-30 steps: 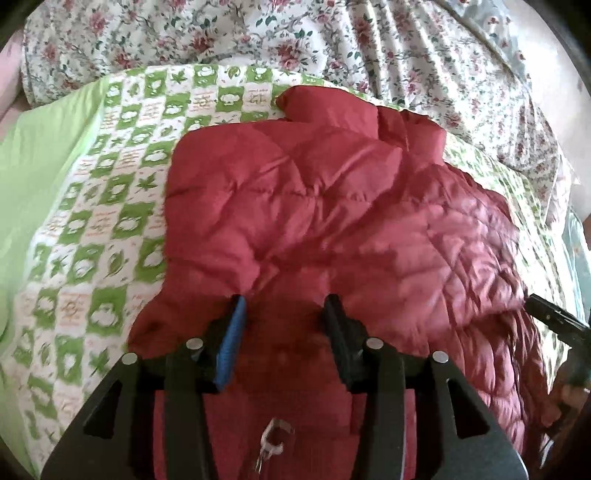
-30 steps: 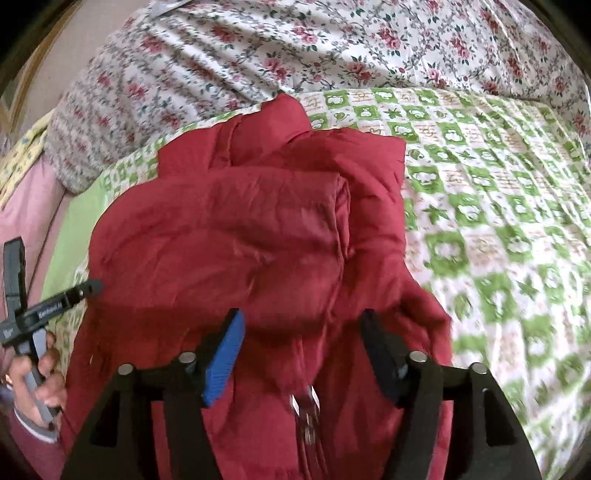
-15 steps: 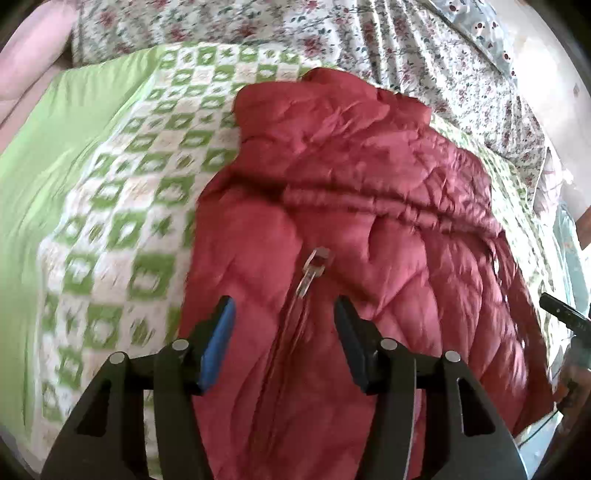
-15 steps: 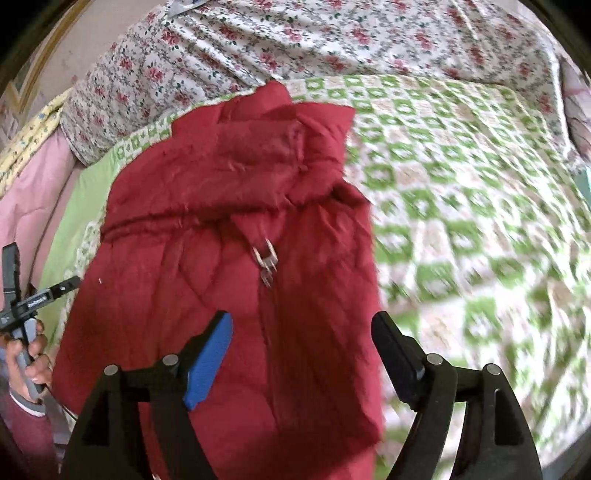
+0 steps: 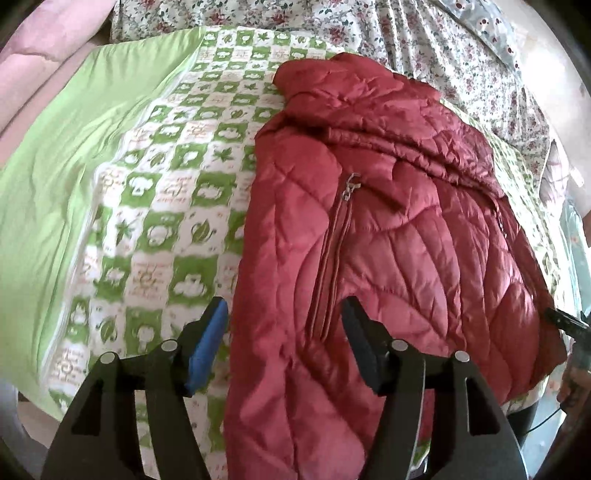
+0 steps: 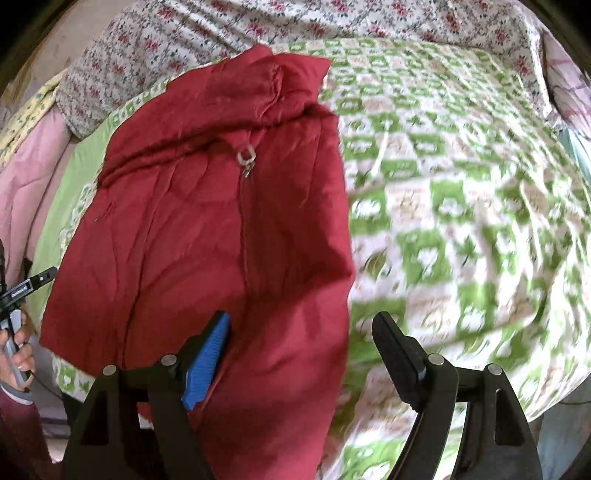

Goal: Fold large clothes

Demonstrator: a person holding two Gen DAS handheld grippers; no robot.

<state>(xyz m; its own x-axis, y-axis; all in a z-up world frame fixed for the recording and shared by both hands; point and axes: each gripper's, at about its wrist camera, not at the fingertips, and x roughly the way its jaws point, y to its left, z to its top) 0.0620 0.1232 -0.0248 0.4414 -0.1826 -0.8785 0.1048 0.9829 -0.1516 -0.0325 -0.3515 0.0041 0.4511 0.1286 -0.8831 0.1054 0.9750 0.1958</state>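
A red quilted jacket point(image 5: 388, 229) lies folded lengthwise on the green-and-white checked bedspread point(image 5: 162, 192); its zipper pull point(image 5: 349, 186) faces up. My left gripper point(image 5: 284, 321) hovers above the jacket's near left edge, jaws opening, nothing pressed between the pads. In the right wrist view the same jacket point(image 6: 207, 229) fills the left half, zipper pull point(image 6: 246, 155) near its top. My right gripper point(image 6: 301, 334) stands open over the jacket's near right edge, gripping nothing.
A floral quilt point(image 5: 369, 33) is heaped along the far side of the bed. Plain green sheet point(image 5: 55, 177) lies left of the checked spread. A hand holding the other gripper's handle point(image 6: 14, 332) shows at the left edge. Bedspread point(image 6: 461, 206) stretches right.
Both grippers have let go of the jacket and pulled back toward its near end, jaws spread wider. The jacket's folded layer now lies flat with the zipper pull farther away.
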